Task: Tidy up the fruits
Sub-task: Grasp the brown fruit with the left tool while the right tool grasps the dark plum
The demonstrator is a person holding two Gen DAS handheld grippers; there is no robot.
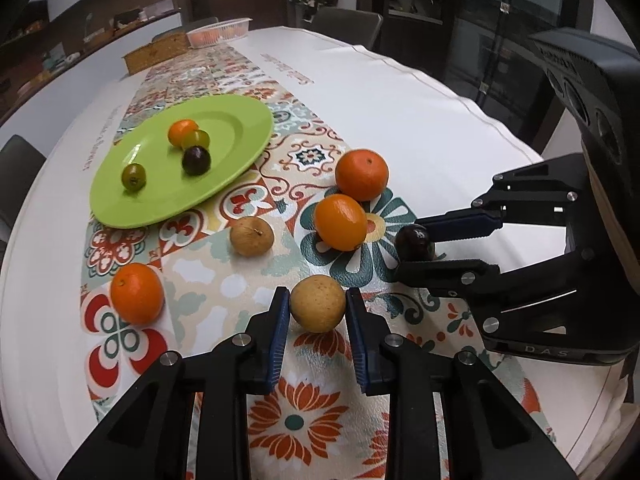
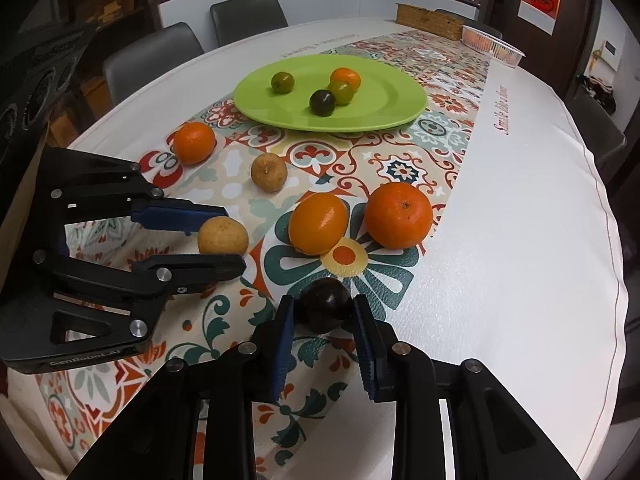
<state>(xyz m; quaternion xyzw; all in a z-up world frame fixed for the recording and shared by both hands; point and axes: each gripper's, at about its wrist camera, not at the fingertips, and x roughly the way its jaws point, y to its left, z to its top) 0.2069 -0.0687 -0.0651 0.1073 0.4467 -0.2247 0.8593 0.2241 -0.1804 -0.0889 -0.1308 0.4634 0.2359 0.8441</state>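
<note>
Left gripper is clamped on a tan round fruit, which sits between the blue pads at the fingertips and rests on the patterned tablecloth. Right gripper is likewise closed on a dark plum-like fruit, held at the tips, just in front of two oranges that lie touching each other. Both held fruits are near-spherical, so no long axis can be stated; the tan one has a matt, speckled skin, the dark one a glossy, almost black skin. Whether either fruit is lifted clear of the cloth cannot be confirmed from these angles. Beyond them, a second tan fruit shows a short stem pointing up, a third orange lies to the left, and a green plate holds four small fruits.
</note>
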